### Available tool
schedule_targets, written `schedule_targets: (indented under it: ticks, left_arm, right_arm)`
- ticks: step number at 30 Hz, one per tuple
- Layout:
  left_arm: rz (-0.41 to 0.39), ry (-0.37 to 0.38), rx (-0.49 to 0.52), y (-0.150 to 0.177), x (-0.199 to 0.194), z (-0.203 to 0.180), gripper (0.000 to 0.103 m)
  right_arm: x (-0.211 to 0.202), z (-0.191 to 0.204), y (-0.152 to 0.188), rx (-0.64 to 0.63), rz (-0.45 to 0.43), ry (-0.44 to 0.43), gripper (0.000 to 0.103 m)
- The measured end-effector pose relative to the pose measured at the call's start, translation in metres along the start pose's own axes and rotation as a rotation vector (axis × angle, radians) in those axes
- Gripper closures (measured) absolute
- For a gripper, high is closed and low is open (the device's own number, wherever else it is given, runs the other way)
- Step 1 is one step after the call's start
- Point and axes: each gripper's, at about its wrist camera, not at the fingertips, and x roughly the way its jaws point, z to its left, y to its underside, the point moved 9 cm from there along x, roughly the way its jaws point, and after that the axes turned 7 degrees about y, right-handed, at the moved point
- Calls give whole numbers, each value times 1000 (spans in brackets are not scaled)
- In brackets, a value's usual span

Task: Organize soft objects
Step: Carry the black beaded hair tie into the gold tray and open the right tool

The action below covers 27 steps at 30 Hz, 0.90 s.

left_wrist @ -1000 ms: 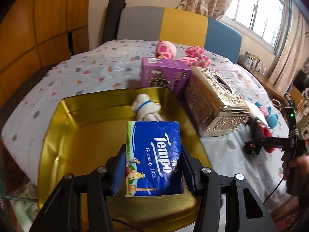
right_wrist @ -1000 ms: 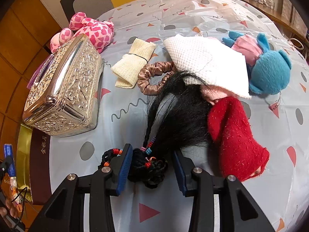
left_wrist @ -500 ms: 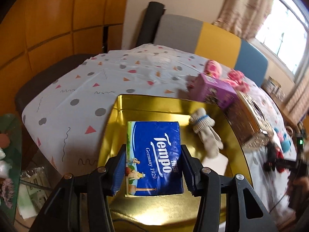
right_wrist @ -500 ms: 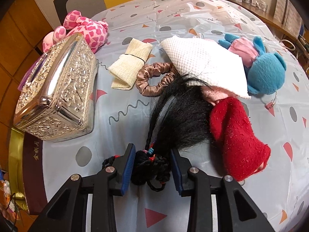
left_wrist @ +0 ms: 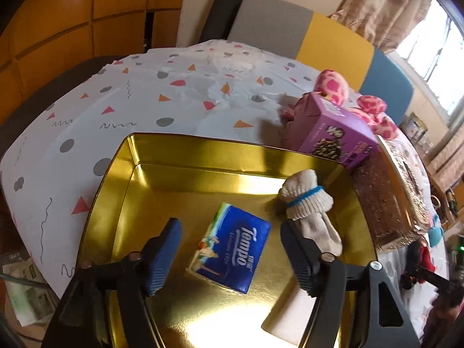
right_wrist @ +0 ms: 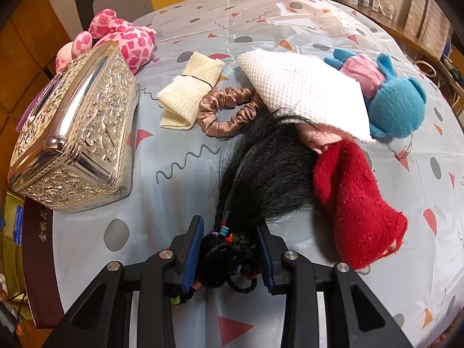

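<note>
In the left wrist view a blue Tempo tissue pack (left_wrist: 232,256) lies tilted on the floor of the gold tray (left_wrist: 185,156). My left gripper (left_wrist: 229,229) hovers over it with its jaws opening, and neither pad touches the pack. A white sock with a blue band (left_wrist: 310,203) lies in the tray by the right finger. In the right wrist view my right gripper (right_wrist: 229,232) is shut on the braided end of a doll's black hair (right_wrist: 261,168). The doll in the red dress (right_wrist: 353,200) lies on the tablecloth.
An embossed silver box (right_wrist: 75,133) stands left of the doll beside the tray's edge. A purple box (left_wrist: 336,133), a pink spotted plush (right_wrist: 124,37), a cream cloth roll (right_wrist: 188,92), a brown scrunchie (right_wrist: 229,110), a white waffle cloth (right_wrist: 304,90) and a blue plush (right_wrist: 397,107) lie around.
The left gripper swung over the tray's middle and opened, and the tissue pack dropped from its pads onto the tray floor. The right gripper closed tighter on the braided hair.
</note>
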Motion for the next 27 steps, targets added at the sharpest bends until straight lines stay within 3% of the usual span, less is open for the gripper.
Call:
schedule_targets:
  ticks: [3,10,17,21,27]
  left_arm:
    - [3,-6,-18,0,1,0,21]
    - [-55,3,27,14,-31,-8,18]
    - [-39,38,42,37,-47,-18,18]
    - [-41,61,44,41,-53,-26,18]
    - [-49,83,46,42,-61,-35,18]
  right_arm:
    - [1,-2,0,6,1,-2,68]
    - [-4,1,-6,2,-10,30,71]
    - [-37,8,-20,-26,-98,29,71]
    - [-66,21,-26,-89,-167,6,72]
    - [-102,28,-43,-76,-260,-33,72]
